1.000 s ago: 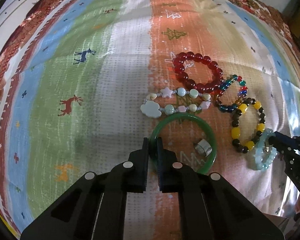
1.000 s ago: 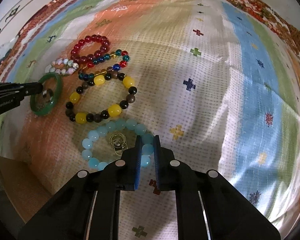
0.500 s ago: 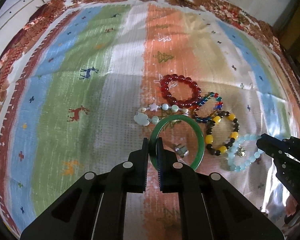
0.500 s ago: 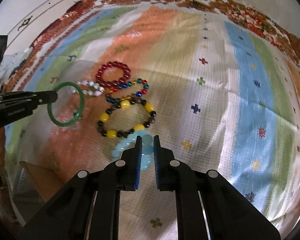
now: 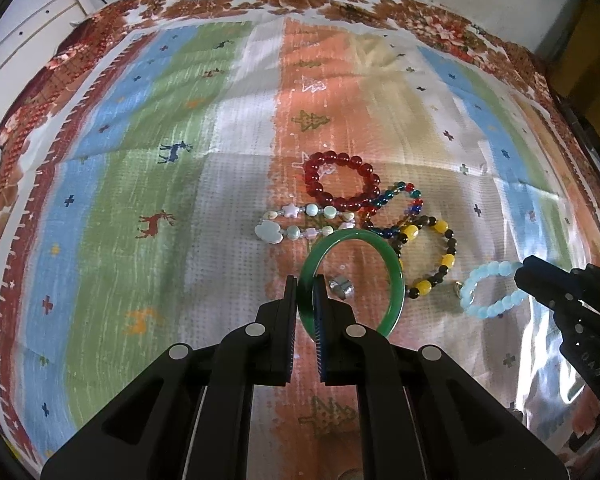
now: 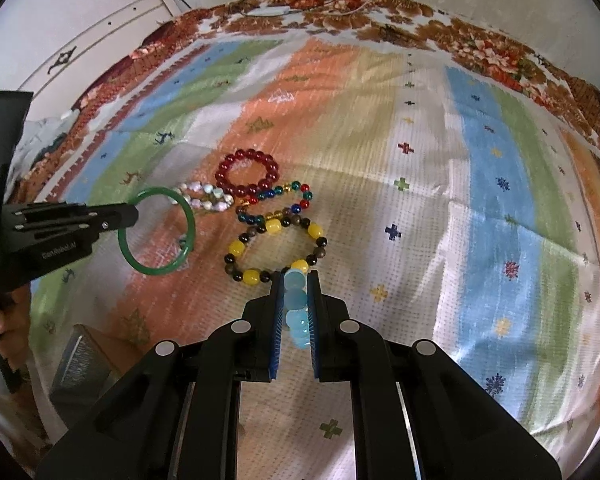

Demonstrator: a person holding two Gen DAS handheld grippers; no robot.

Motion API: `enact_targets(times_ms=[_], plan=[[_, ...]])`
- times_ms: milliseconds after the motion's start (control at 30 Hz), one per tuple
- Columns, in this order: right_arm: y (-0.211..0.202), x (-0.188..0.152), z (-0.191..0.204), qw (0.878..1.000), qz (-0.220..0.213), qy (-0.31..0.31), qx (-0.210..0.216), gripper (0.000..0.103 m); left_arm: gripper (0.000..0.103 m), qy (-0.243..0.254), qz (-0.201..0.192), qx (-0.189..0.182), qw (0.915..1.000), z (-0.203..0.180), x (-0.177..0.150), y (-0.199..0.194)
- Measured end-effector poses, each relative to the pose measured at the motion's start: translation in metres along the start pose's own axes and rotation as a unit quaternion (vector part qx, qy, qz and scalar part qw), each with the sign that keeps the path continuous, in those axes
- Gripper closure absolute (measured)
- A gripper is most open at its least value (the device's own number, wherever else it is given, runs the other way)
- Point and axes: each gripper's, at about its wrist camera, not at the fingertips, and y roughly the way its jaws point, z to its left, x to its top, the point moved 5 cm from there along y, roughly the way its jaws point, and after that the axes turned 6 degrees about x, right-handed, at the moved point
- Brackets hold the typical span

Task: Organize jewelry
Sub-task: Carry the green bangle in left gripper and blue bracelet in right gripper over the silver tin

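L fingers (image 5: pixel 305 280) clamp green bangle (image 5: pixel 396 280), R fingers (image 6: pixel 295 276) clamp blue bracelet (image 6: pixel 294 304)

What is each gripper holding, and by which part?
Left gripper: green bangle, pinched at its rim. Right gripper: light-blue bead bracelet, clamped across its beads.

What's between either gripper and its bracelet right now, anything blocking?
Nothing. The left gripper is shut on the green bangle, and the right gripper is shut on the light blue bead bracelet. Both are lifted off the striped cloth. No destination container is visible.
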Motion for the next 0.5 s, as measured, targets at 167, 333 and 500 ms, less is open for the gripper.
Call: enact_targets(times_ms=[167,333,500], plan=[[-0.014,0.001,0.004,1.0,-0.016,0.002,0.003,0.091,0.095,0.0,-0.009,-0.006,0.9999,-0.003,-0.002,-0.01],[-0.032,0.0,0.014,0.999,-0.034,-0.003,0.008,0.091,0.095,0.002,-0.025,-0.02,0.9995,-0.008,-0.006,-0.027],[-0.048,-0.001,0.024,0.998,-0.053,-0.011,0.01,0.091,0.095,0.011,-0.044,-0.023,0.9987,-0.013,-0.011,-0.045]])
